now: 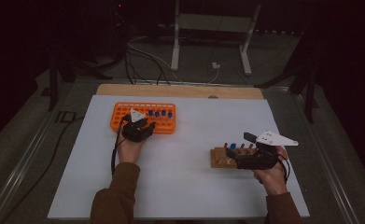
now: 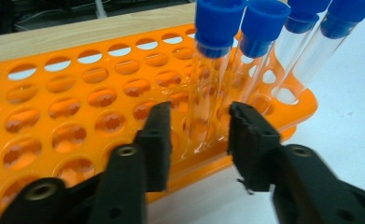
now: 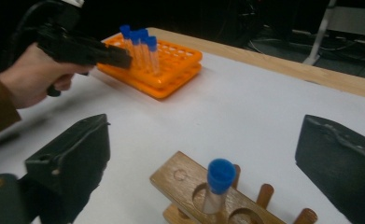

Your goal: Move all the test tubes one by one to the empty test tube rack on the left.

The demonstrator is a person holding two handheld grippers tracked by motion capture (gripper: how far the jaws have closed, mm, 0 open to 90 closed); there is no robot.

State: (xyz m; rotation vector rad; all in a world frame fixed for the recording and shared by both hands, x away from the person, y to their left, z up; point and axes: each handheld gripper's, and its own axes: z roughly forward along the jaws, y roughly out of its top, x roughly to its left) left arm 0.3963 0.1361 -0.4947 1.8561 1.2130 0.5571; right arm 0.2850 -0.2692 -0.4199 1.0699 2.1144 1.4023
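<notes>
Black jaws of my left gripper (image 2: 196, 140) stand apart at the near edge of the orange tube rack (image 2: 77, 126), with a blue-capped test tube (image 2: 213, 70) seated in a rack hole straight ahead in the gap between them. Neither pad touches the glass; there is daylight on both sides, so I read this tube as already placed and let go, not held. Three more capped tubes stand just beyond it and off to that gripper's right, packed closely in the same corner of the rack.

My right gripper (image 3: 199, 154) is also wide open, empty, hovering low over the wooden tube stand (image 3: 217, 200). One blue-capped tube (image 3: 217, 184) stands upright in a stand hole just ahead of it, between the two jaws but clear of both. Farther off, in the right gripper view, I can see my left hand (image 3: 28, 77) and its gripper at the rack.

I judge the work to be moving tubes from the wooden stand to the orange rack, and this step to be the end of one placement, with the left side freeing its tube.

Next, I think the left gripper should back straight away from the rack, level, so the jaws don't clip the neighbouring tubes. Then the right gripper needs to ease forward, centre on the tube below its cap, and close gently before lifting straight up out of the hole.
</notes>
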